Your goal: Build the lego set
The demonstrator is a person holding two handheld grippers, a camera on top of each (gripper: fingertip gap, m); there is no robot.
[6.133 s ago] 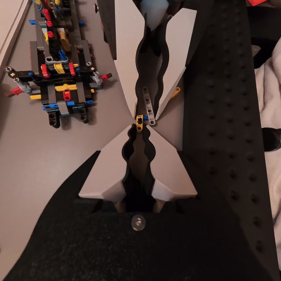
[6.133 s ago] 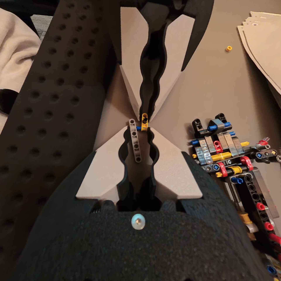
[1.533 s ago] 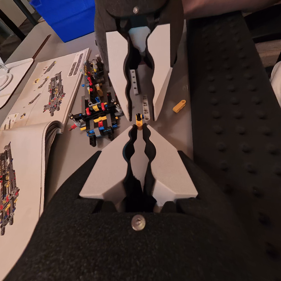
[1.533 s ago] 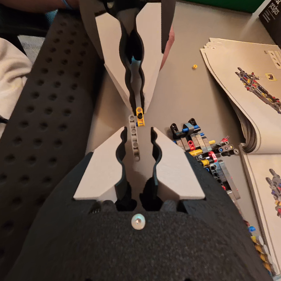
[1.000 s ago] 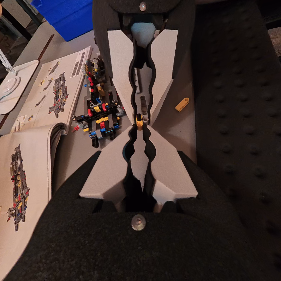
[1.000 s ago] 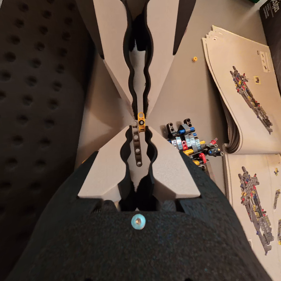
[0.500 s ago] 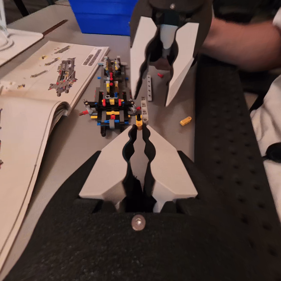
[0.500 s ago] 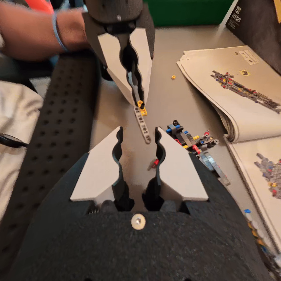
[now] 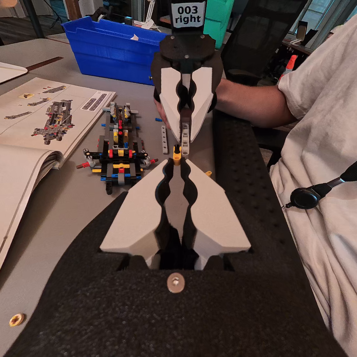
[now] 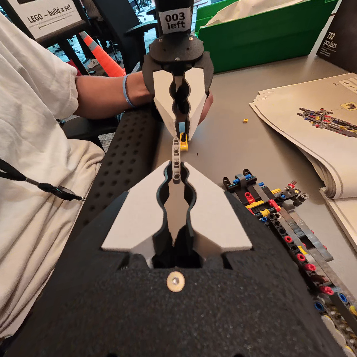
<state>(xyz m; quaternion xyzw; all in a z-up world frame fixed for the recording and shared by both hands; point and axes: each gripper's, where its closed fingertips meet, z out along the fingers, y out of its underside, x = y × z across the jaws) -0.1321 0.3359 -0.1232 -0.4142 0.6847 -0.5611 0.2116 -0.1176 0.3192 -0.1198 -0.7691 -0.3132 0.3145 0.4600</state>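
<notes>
The left gripper (image 9: 177, 161) has its fingers (image 9: 144, 202) closed on a small yellow connector (image 9: 177, 155), which is pinched at the very tips and stands out ahead of them. The right gripper (image 10: 176, 168) faces it from the other side; its fingers (image 10: 210, 210) are closed on a light grey beam (image 10: 176, 161) with a row of holes, and most of the beam sticks out beyond the tips. The two pieces meet between the two pairs of fingers: the far end of the grey beam lies just beside the yellow connector and seems to touch it, both held a little above the bench (image 9: 58, 202).

To the left of the left fingers, on the bench, lies the half-built model (image 9: 118, 146), long and black with red, yellow and blue pins. A second grey beam (image 9: 164, 139) lies between this model and the right gripper's fingers. Further left is the open instruction booklet (image 9: 29, 123). Just behind the right finger of the left gripper, a small yellow piece (image 9: 208, 173) is partly hidden. Beyond the model stands a blue bin (image 9: 114, 52).
</notes>
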